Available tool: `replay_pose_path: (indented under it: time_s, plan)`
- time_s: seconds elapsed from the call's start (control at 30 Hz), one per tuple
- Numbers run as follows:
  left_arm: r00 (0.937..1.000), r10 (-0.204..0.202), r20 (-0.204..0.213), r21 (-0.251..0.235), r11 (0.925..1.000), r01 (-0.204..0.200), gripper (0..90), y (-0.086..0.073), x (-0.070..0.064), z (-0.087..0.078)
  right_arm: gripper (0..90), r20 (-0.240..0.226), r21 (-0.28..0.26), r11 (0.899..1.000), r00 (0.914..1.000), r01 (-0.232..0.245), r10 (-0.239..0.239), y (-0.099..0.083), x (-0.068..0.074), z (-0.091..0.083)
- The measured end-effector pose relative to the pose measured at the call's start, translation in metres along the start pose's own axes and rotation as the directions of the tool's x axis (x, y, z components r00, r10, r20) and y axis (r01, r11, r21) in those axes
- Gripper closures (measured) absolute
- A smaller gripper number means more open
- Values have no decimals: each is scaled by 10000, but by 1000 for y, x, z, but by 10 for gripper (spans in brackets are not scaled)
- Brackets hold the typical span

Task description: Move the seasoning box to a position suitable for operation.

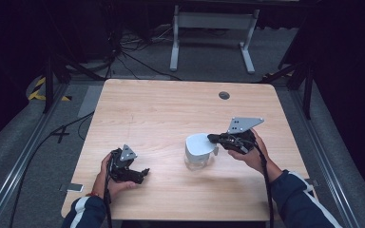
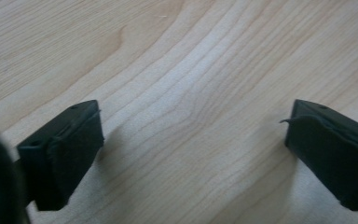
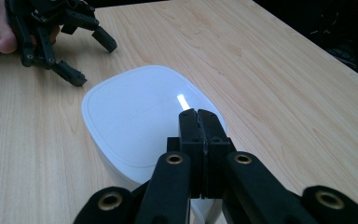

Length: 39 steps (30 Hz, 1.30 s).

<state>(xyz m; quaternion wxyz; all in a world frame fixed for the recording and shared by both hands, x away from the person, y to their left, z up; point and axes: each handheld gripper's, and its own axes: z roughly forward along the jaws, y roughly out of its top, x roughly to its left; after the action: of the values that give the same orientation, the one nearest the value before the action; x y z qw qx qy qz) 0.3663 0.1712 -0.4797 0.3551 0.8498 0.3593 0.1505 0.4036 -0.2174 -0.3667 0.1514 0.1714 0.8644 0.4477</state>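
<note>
A clear container (image 1: 197, 159) with a white rounded lid (image 3: 135, 116) stands on the wooden table (image 1: 171, 104), right of centre. My right gripper (image 3: 198, 114) is shut, its jaws pressed together with nothing seen between them. Its tips hover over the near edge of the lid, and in the high view the right gripper (image 1: 213, 138) reaches the lid from the right. My left gripper (image 1: 145, 172) rests low at the table's front left, open, with bare wood between its wide-spread jaws in the left gripper view (image 2: 193, 149). The left gripper (image 3: 91, 60) also appears beyond the container, well apart from it.
A round grey grommet (image 1: 224, 95) sits near the table's far edge. Beyond the table stand a white desk frame (image 1: 214, 21) and loose cables on the floor (image 1: 123, 52). Metal rails run along both sides of the table.
</note>
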Motion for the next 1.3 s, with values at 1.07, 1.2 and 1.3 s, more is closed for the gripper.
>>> replay_pose_path:
  time_s: [1.07, 1.2, 1.3]
  plan:
    - [9723, 2249, 632, -2258, 9522, -2056, 876, 98, -58, -16, 900, 446, -121, 9999, 9989, -100, 105, -10, 5, -10]
    - [9688, 2328, 844, -2316, 9503, -2082, 875, 106, -64, -10, 900, 487, -136, 9999, 9988, -15, 21, -11, 5, -10]
    - [9648, 2510, 786, -2159, 9491, -2293, 870, 110, -71, -2, 900, 379, -107, 9999, 9993, 15, -11, -11, 5, -11]
